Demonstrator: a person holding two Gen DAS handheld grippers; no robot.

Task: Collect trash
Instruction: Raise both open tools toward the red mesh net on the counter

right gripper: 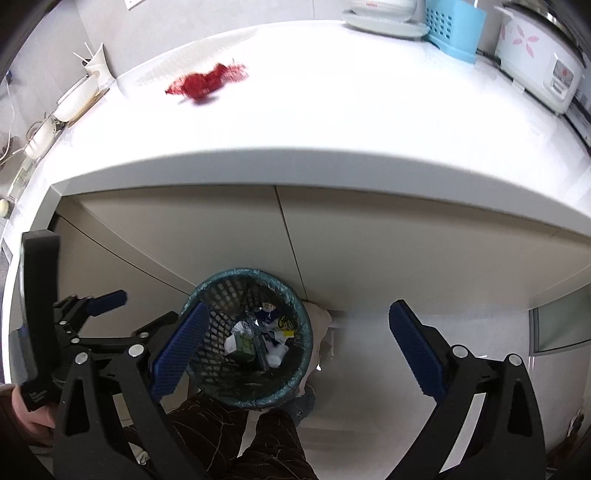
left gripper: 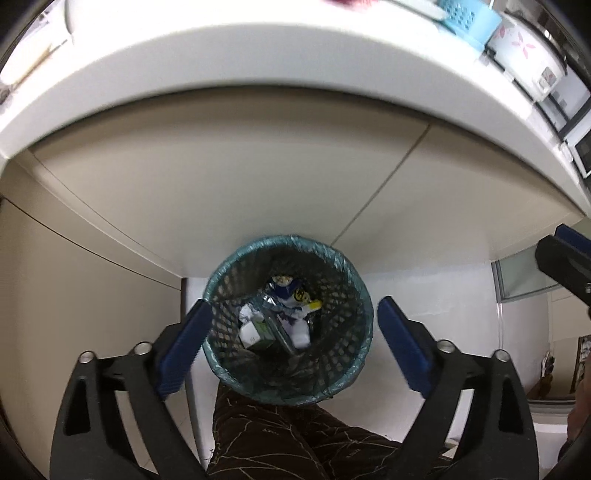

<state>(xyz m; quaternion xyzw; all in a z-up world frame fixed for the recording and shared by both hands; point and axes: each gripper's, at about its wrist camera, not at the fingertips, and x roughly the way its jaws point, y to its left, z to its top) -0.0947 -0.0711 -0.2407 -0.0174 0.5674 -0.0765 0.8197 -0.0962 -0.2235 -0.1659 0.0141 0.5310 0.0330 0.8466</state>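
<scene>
Both claws point steeply down over a round mesh waste bin [left gripper: 288, 321] standing on the floor below them, lined with a thin, crinkled teal plastic bag folded over its rim. The left claw [left gripper: 291, 345] stands wide open with nothing between its blue, ribbed pads; the bin's mouth shows in the gap. The right claw [right gripper: 295, 349] is likewise spread wide and empty, with the bin just inside its left pad.

At the bottom of the bin lies the collected trash [left gripper: 280, 321]: a glossy blue-and-white wrapper with a yellow mark, a small green-and-white carton, crumpled white paper and something clear and shiny that is hard to make out.

Ahead of both claws runs a smooth white counter [right gripper: 332, 122] with a thick rounded edge above flat beige cabinet doors. On it, well beyond the right claw, lies a loose scrap of red netting [right gripper: 207, 83], blurred at the edges. At the far right stand a light blue perforated basket [right gripper: 452, 27] and a white cooker with pink petals [right gripper: 535, 62], both cut off by the frame. Dark patterned trouser legs [left gripper: 280, 439] show beneath the claws.
</scene>
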